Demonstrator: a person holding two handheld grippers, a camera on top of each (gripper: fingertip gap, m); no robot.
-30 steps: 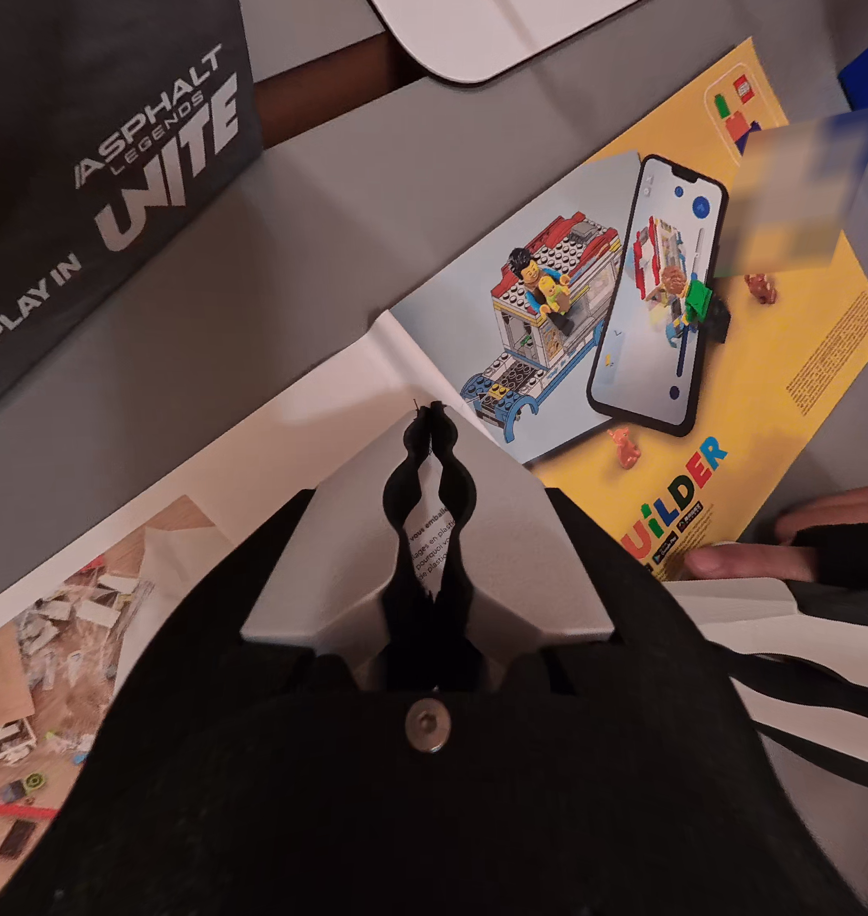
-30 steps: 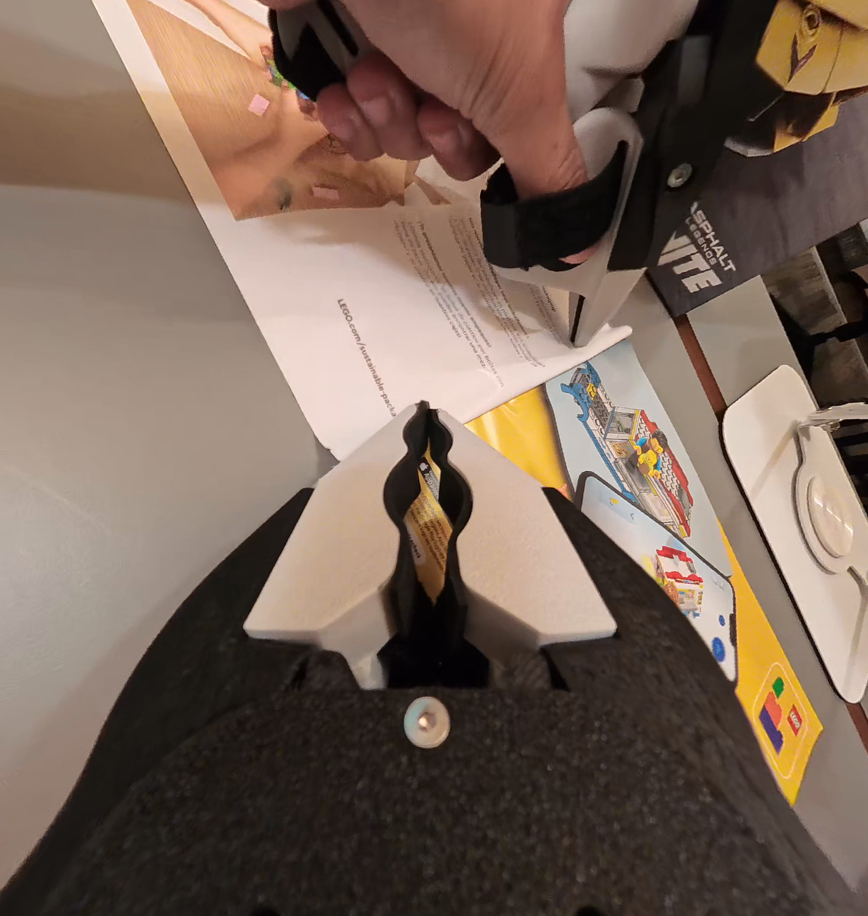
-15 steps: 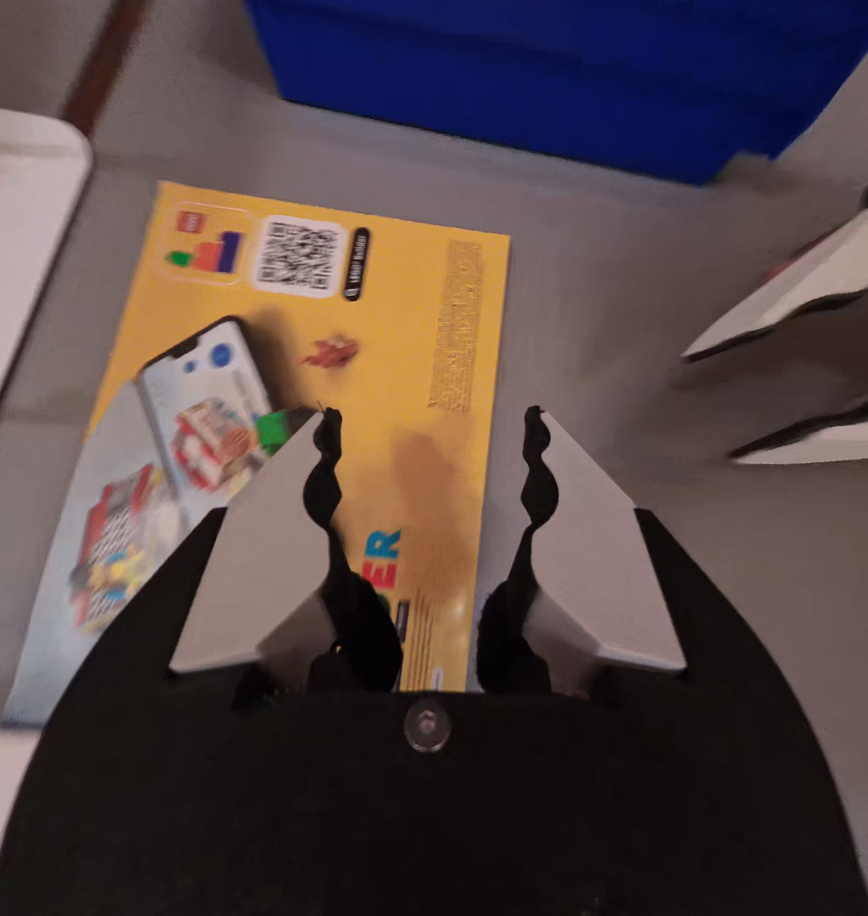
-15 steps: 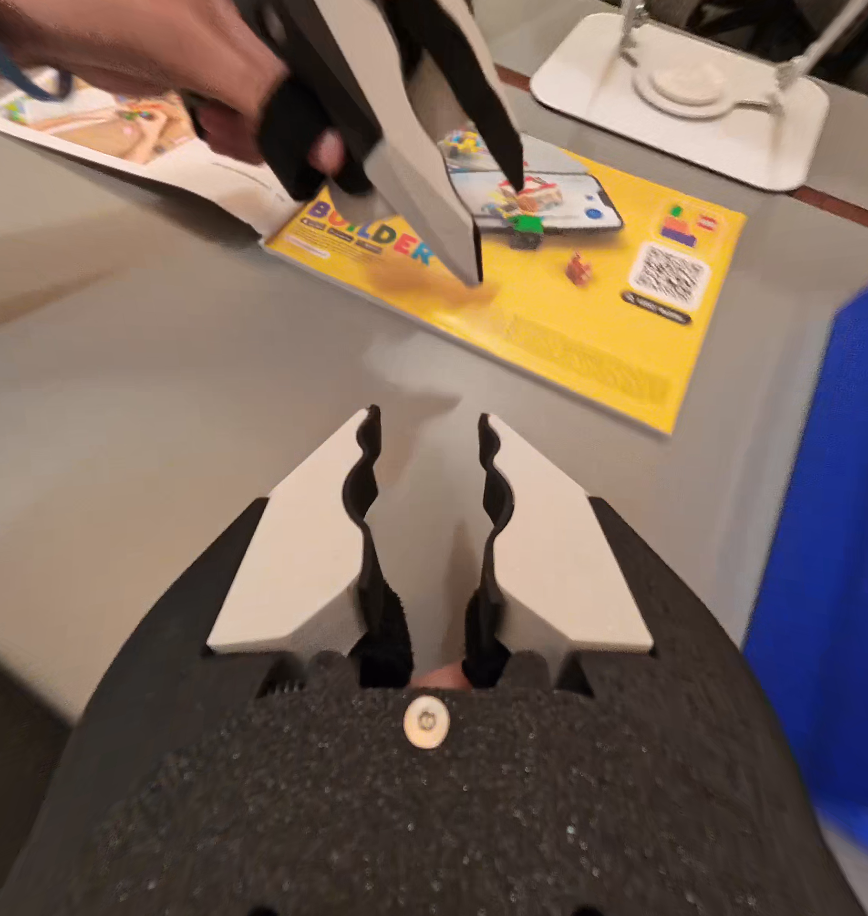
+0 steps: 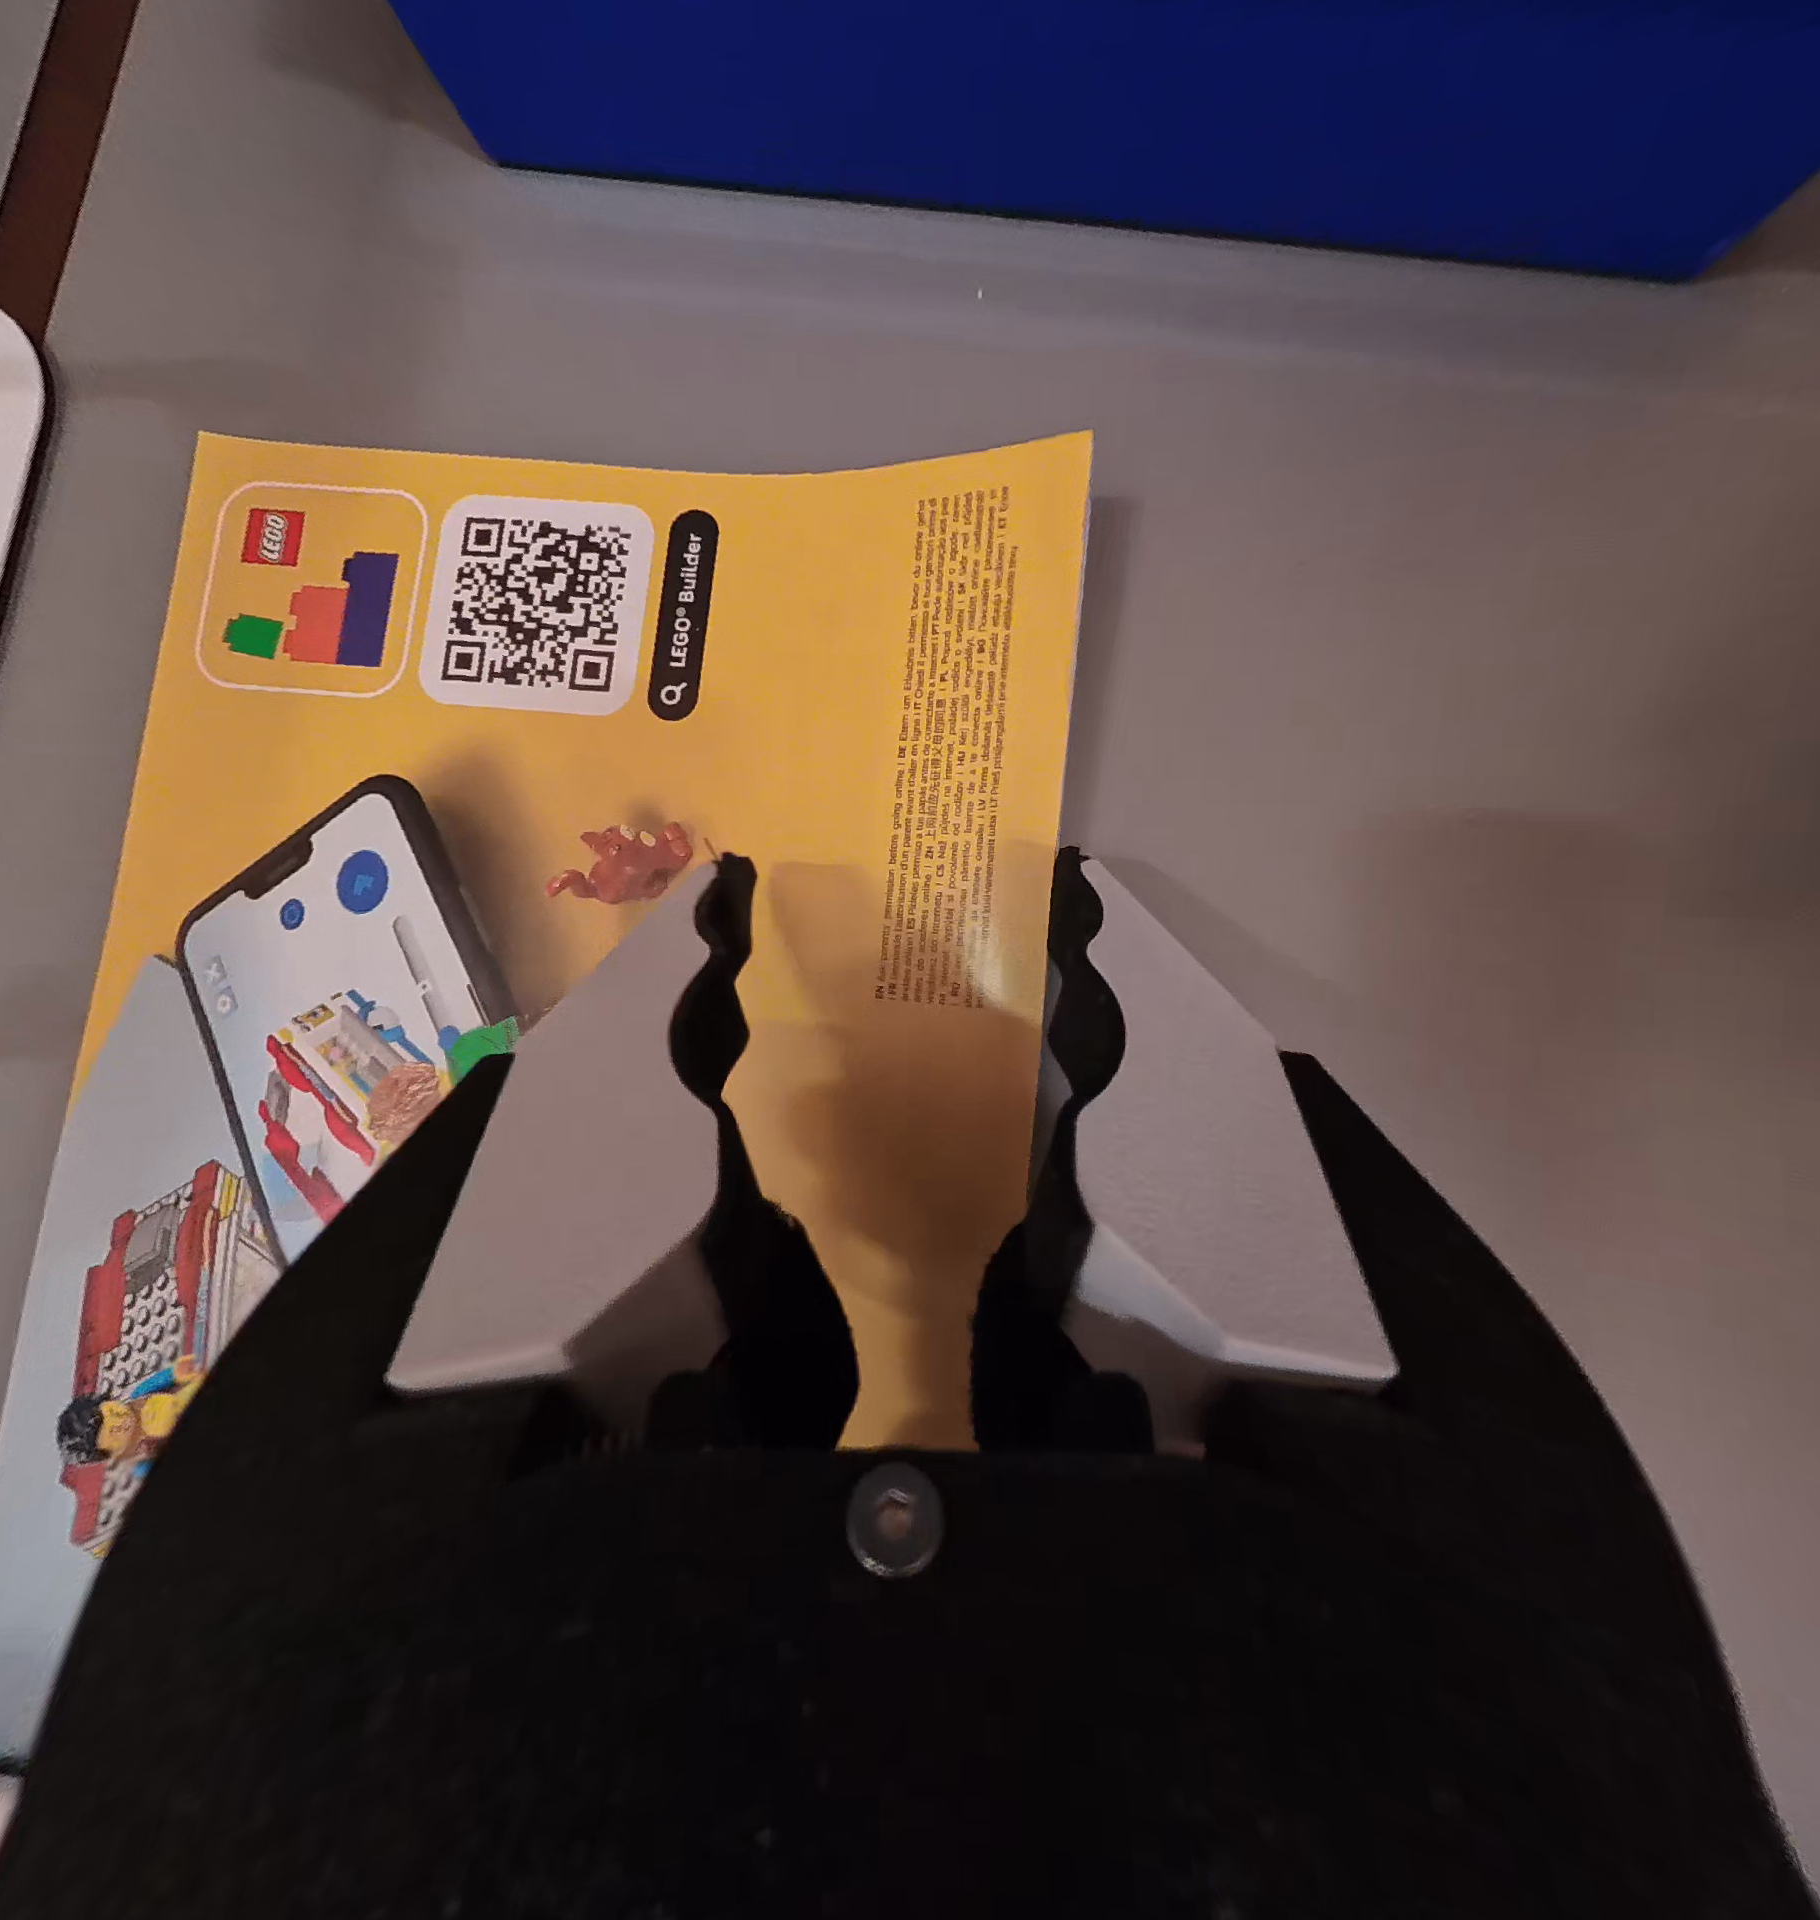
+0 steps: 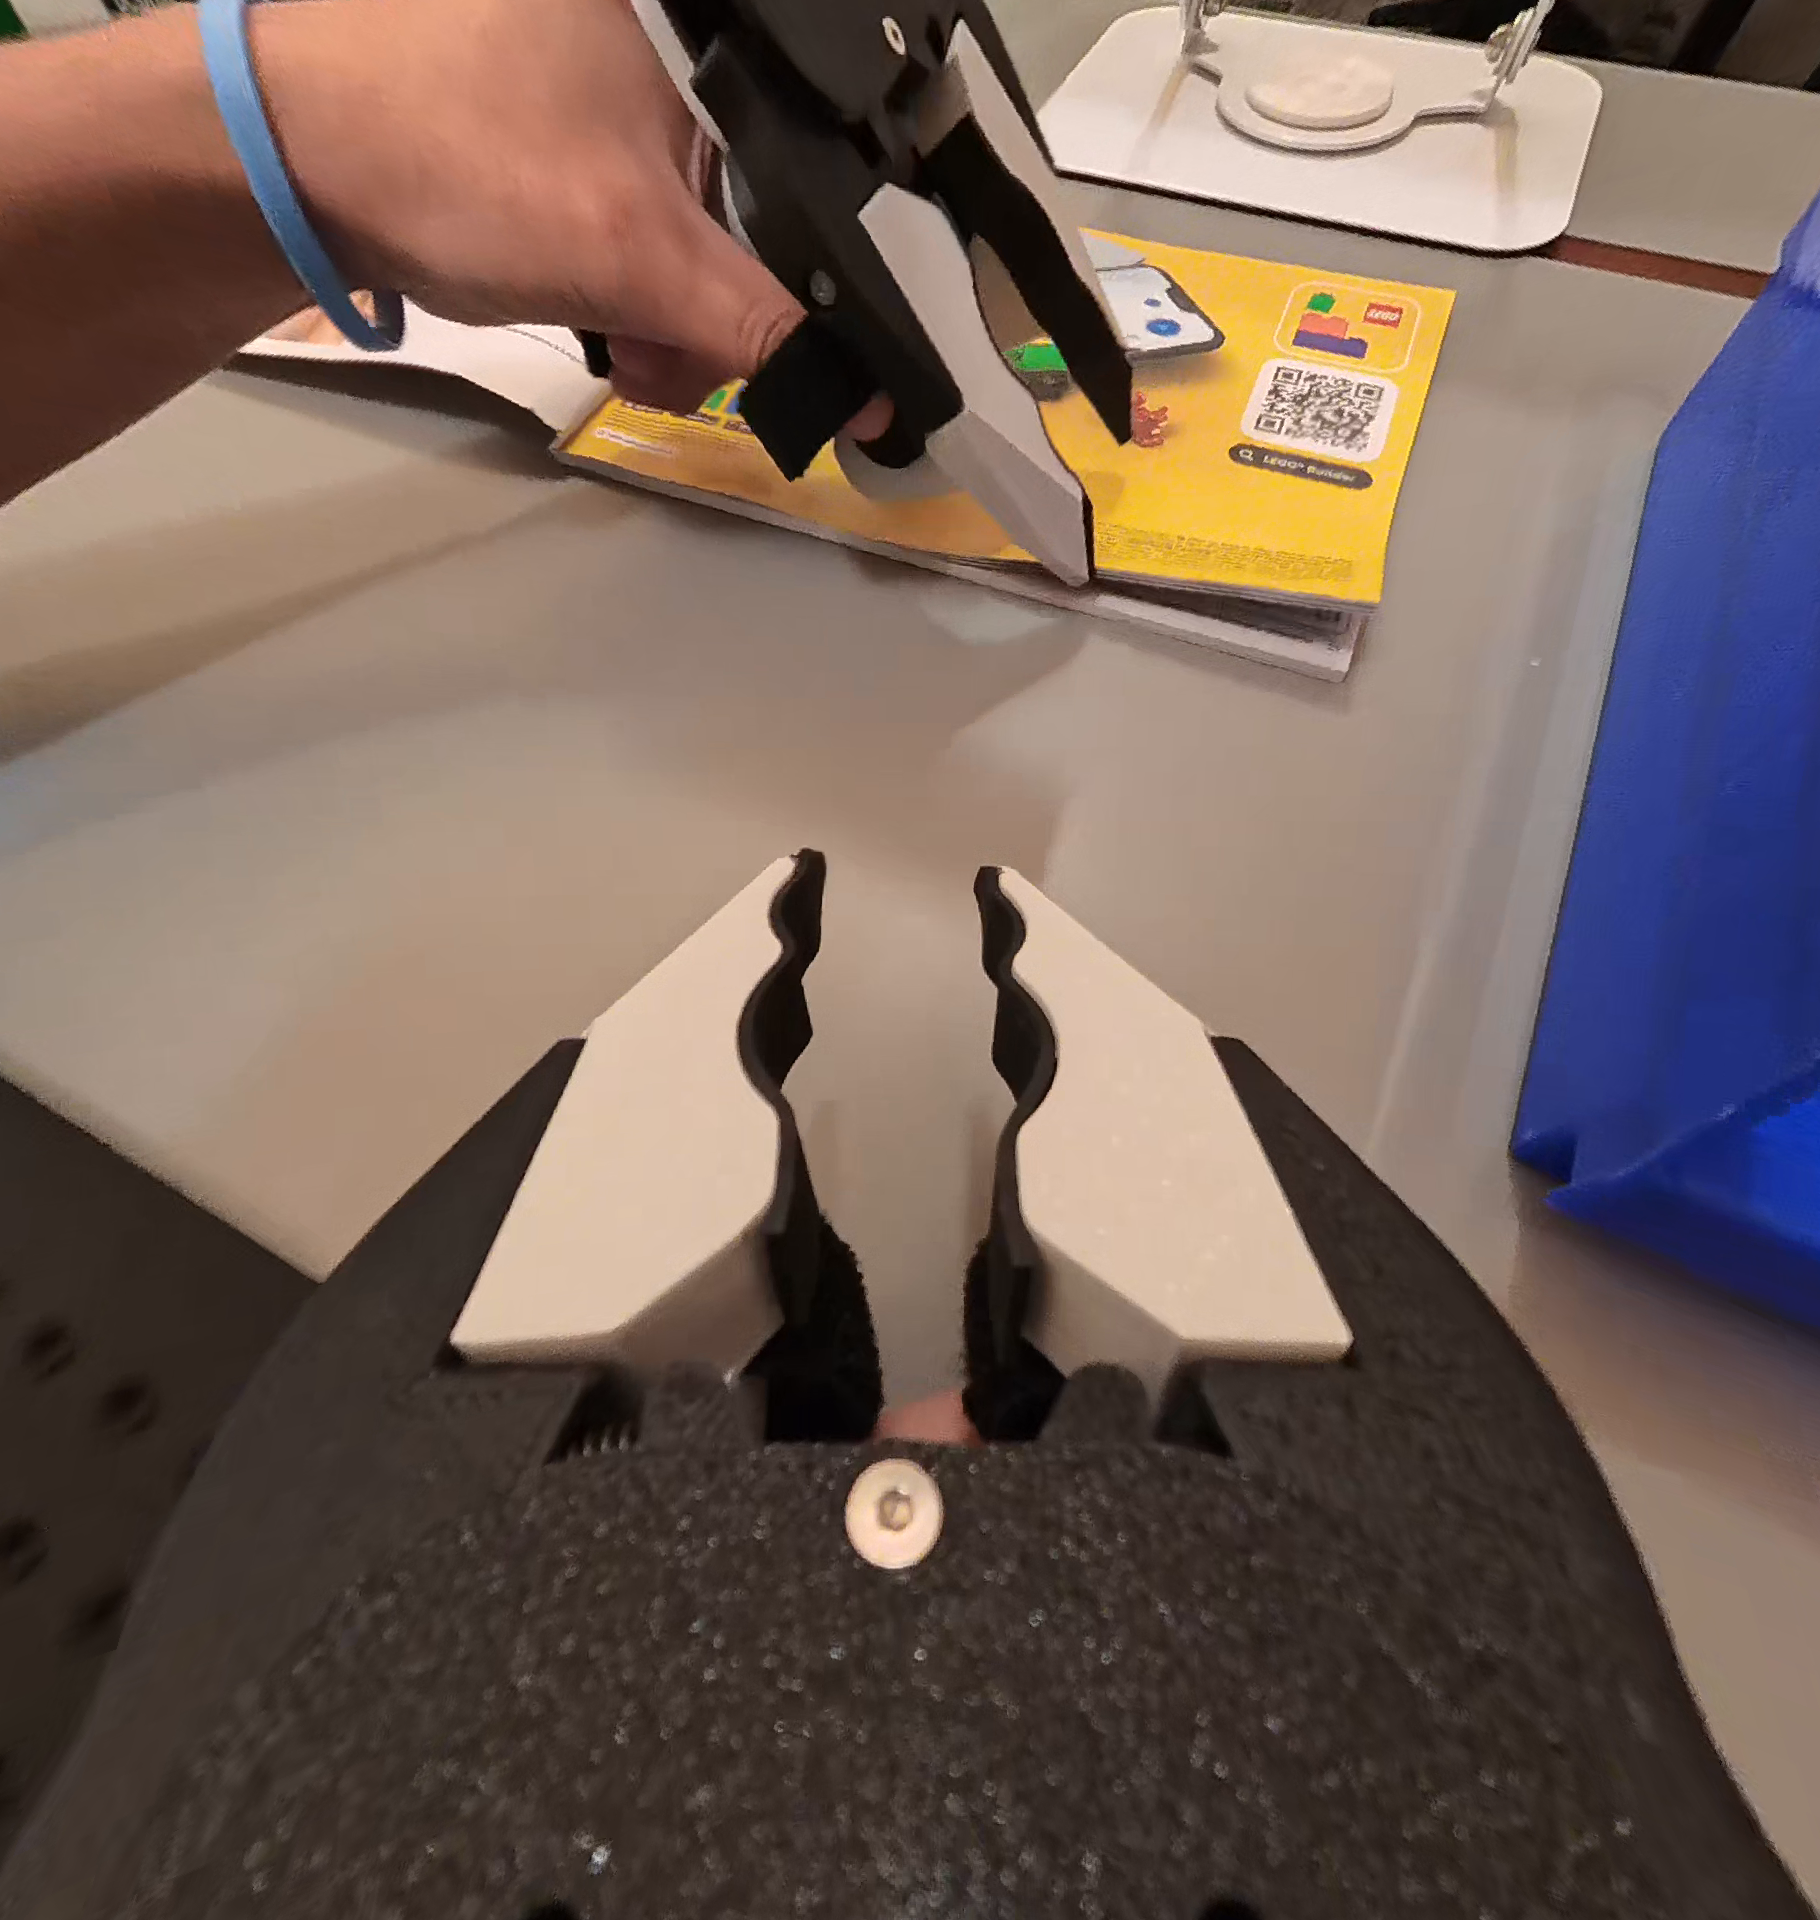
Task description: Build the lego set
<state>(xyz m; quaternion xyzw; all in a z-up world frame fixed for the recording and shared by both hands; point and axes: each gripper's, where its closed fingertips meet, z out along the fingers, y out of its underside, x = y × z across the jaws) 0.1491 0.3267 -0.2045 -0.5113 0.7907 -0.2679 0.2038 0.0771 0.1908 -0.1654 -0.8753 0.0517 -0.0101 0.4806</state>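
Over the right edge of the yellow booklet (image 5: pixel 615 748), the left gripper (image 5: pixel 901 868) hangs with its jaws spread wide and nothing between them. One finger sits above the yellow page, the other above the booklet's edge and the grey table (image 5: pixel 1457 623) beside it. In the right wrist view the same gripper (image 6: pixel 1098 499) points down at the near edge of the booklet (image 6: pixel 1249 520), its lower fingertip at or just above that edge; contact cannot be told. A hand (image 6: pixel 490 197) with a blue band (image 6: pixel 282 208) on the wrist holds it.

The booklet lies flat on the table, its yellow page up, with a picture of a phone and a toy truck on it. A white page spreads out behind the hand.

The right gripper (image 6: pixel 901 868) is well apart from the booklet, over bare table (image 6: pixel 470 779), jaws parted and empty.

A blue bin (image 6: pixel 1737 831) stands at the right of the booklet, close to it. A white stand (image 6: pixel 1332 145) sits beyond the booklet.
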